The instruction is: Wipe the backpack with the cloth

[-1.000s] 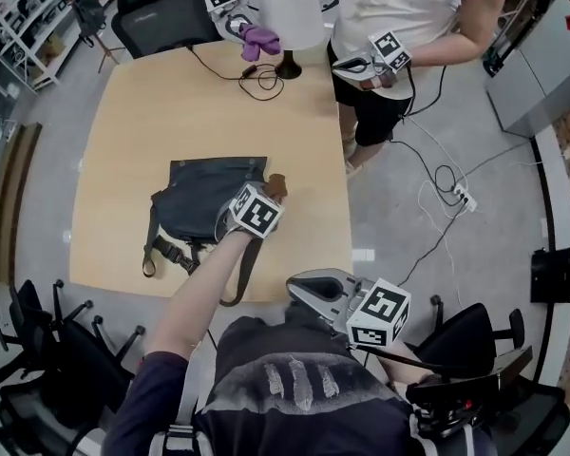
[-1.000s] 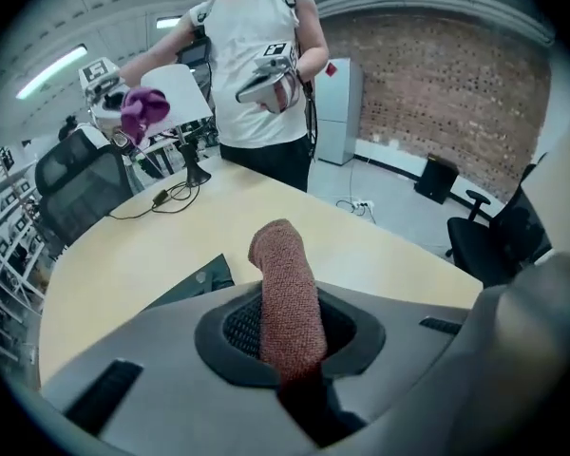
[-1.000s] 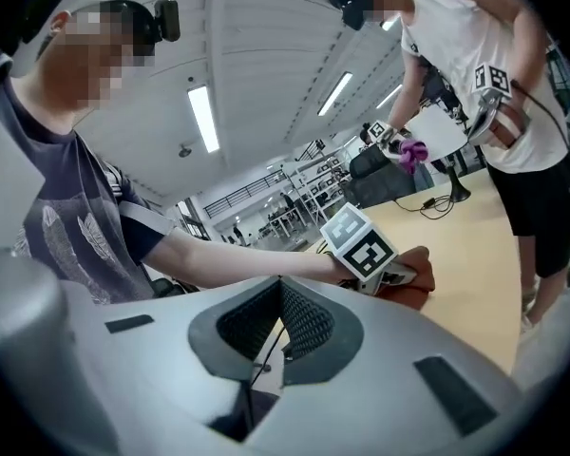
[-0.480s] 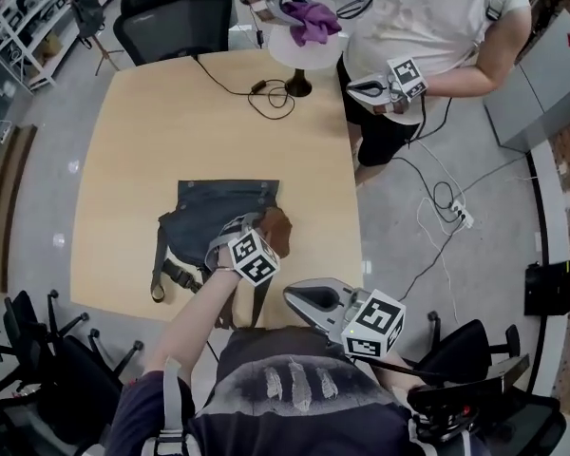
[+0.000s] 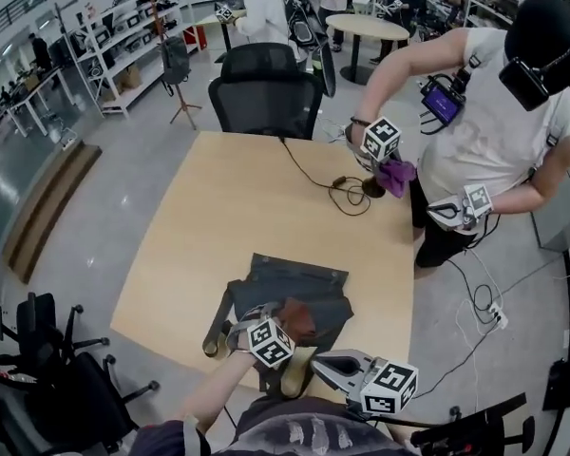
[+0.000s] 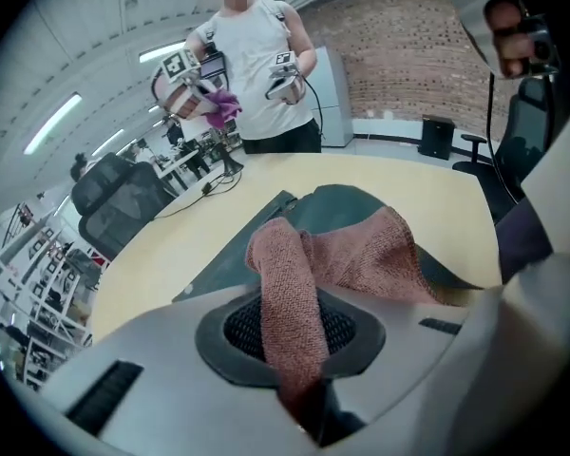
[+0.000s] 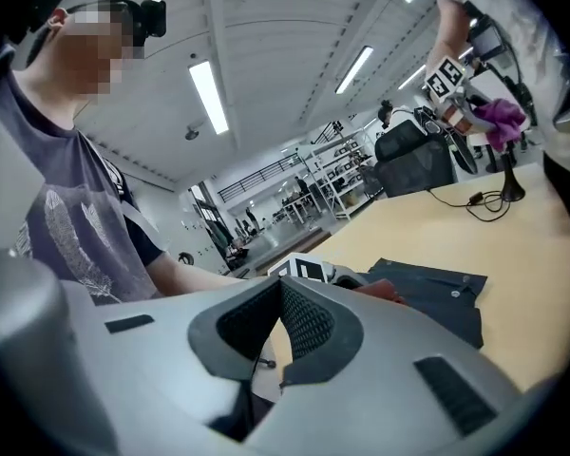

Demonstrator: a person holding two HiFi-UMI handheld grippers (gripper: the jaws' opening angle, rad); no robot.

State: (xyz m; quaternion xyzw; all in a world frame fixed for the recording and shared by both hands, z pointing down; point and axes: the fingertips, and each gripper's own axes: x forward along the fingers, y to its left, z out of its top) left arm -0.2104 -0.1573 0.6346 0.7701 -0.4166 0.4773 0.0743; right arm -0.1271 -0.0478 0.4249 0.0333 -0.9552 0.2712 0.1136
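Note:
The dark grey backpack [image 5: 287, 288] lies flat on the wooden table [image 5: 228, 217], near its front edge. A reddish-brown cloth [image 5: 300, 318] rests on the backpack's near part. My left gripper [image 5: 277, 325] is shut on this cloth. In the left gripper view the cloth [image 6: 347, 255] runs up from the jaws and drapes over the backpack [image 6: 256, 240]. My right gripper [image 5: 325, 365] hangs off the table's front edge, right of the left one, jaws together and holding nothing. In the right gripper view I see the backpack [image 7: 437, 297] and the left gripper's marker cube [image 7: 302, 270].
Another person [image 5: 494, 131] stands at the far right of the table, holding a purple cloth [image 5: 396, 175] in one gripper. A black cable [image 5: 337, 190] lies on the far part of the table. A black office chair [image 5: 264, 98] stands behind it, more chairs [image 5: 47, 350] at near left.
The head view has tilted up and shows more of the room. My left gripper with the cloth has slid toward the backpack's near edge. The other person has lowered the purple cloth.

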